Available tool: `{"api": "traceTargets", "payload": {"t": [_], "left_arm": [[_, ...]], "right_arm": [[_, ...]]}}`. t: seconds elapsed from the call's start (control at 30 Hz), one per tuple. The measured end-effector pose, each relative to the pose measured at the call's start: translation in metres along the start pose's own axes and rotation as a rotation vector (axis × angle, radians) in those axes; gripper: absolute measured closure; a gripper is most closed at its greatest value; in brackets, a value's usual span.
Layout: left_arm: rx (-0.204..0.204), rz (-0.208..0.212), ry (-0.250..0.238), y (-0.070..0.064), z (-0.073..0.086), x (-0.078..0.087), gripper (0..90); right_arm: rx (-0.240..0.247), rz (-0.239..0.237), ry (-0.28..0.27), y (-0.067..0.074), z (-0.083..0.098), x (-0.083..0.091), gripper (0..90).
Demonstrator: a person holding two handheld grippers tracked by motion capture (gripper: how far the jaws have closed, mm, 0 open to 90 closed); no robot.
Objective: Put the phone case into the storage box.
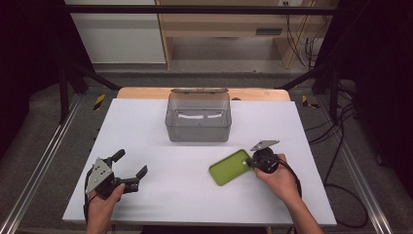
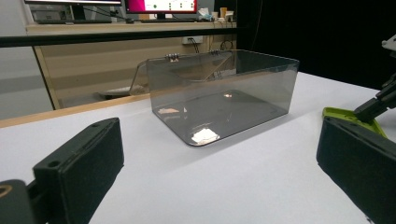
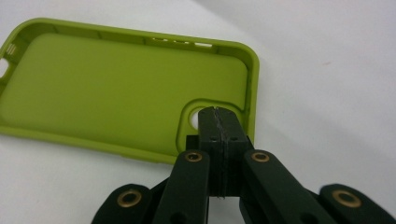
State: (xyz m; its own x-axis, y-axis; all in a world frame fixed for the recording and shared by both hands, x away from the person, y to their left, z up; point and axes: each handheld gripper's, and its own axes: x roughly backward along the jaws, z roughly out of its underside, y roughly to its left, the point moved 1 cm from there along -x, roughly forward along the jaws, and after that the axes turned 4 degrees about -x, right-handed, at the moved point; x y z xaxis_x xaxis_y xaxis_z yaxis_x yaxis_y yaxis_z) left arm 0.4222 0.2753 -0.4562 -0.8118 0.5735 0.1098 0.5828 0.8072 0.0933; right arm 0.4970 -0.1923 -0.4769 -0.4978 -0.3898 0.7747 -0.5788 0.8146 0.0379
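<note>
Green phone case under shut right hand-held gripper.

The lime-green phone case lies flat on the white table, hollow side up, camera cut-out nearest the person.

White table with two things set on it

A clear grey box is seen standing toward the far edge of the table; a green phone case is laid flat, hollow side up, nearer the front right.

Bright white table under top light, dark room edges, shiny glare on the clear box, soft blur.
</note>
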Motion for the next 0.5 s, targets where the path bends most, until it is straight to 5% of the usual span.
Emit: {"api": "traceTargets", "payload": {"t": [0.5], "left_arm": [[-0.016, 0.008, 0.014, -0.003, 0.000, -0.002, 0.5]], "right_arm": [[-0.010, -0.036, -0.015, 0.009, 0.022, 0.016, 90.0]]}}
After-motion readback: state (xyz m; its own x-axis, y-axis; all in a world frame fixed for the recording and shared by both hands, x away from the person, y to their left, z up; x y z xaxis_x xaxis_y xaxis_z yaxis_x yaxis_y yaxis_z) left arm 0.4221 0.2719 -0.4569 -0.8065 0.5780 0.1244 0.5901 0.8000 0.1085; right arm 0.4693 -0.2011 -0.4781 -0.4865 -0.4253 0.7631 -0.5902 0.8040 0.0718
